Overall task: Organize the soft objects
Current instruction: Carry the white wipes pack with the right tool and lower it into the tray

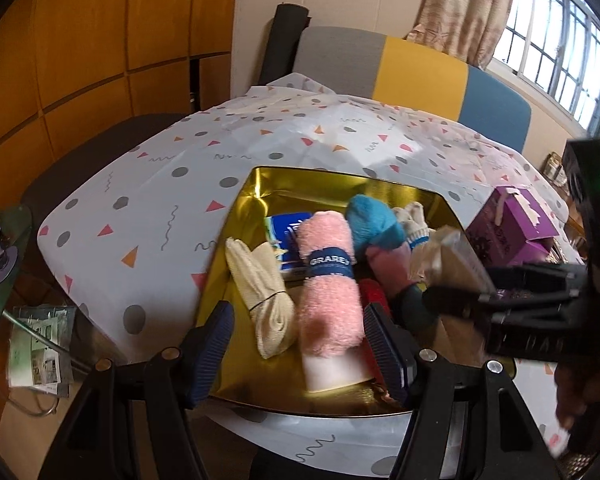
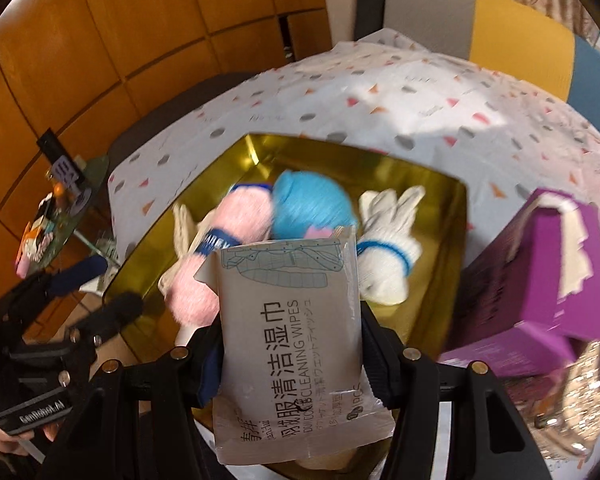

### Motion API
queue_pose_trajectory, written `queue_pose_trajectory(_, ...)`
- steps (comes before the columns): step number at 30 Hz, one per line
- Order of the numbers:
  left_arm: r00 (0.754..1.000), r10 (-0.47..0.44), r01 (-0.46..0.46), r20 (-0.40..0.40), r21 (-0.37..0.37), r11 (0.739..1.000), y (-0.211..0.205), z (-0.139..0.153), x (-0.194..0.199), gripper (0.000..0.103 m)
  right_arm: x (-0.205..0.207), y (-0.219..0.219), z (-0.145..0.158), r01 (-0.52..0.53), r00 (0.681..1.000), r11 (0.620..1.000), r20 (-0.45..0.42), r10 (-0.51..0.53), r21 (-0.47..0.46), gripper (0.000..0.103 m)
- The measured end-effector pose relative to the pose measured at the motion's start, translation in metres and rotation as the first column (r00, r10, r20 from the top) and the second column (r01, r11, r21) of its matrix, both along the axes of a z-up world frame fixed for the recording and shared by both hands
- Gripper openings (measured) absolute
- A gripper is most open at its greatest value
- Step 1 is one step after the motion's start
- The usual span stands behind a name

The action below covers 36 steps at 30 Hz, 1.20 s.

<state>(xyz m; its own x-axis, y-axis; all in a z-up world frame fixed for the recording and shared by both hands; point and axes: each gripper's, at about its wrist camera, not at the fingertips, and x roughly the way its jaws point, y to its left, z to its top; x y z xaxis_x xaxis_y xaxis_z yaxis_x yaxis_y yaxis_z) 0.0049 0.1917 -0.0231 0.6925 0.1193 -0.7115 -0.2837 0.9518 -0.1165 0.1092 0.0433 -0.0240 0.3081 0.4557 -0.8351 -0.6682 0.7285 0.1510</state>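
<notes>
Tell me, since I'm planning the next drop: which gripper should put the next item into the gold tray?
Right. The right gripper already grips the wipes packet above the gold tray; the left gripper is open and holds nothing.

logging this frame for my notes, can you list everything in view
gold tray: 1, gold, on the patterned tablecloth
pink towel roll: 1, pink with a blue band, in the tray
beige cloth bundle: 1, cream, left of the pink roll
blue yarn ball: 1, blue, tray's far side
white gloves: 1 bundle, white with blue cuff, tray's right part
wipes packet: 1, grey, held over the tray
purple box: 1, purple, right of the tray
left gripper: open, around the pink roll
right gripper: shut on the packet
</notes>
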Motion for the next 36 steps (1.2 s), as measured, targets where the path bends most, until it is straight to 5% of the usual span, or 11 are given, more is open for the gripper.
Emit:
queue_pose_trajectory(8, 0.999, 0.045, -0.045, 0.004, -0.012, 0.999, 0.015, -0.001, -0.002, 0.068, 0.009, 0.02, -0.021, 0.008, 1.0, 0.998, 0.022, -0.006, -0.069, 0.058)
queue_pose_trajectory(18, 0.999, 0.047, -0.047, -0.015, -0.013, 0.999, 0.017, -0.008, 0.005, 0.068, 0.059, 0.013, -0.046, 0.184, 0.982, 0.98, -0.021, -0.186, -0.08, 0.059)
queue_pose_trajectory(36, 0.999, 0.043, -0.043, -0.011, -0.005, 0.999, 0.012, -0.005, 0.007, 0.074, 0.017, -0.002, -0.022, 0.136, 0.99, 0.991, 0.037, -0.136, 0.006, 0.066)
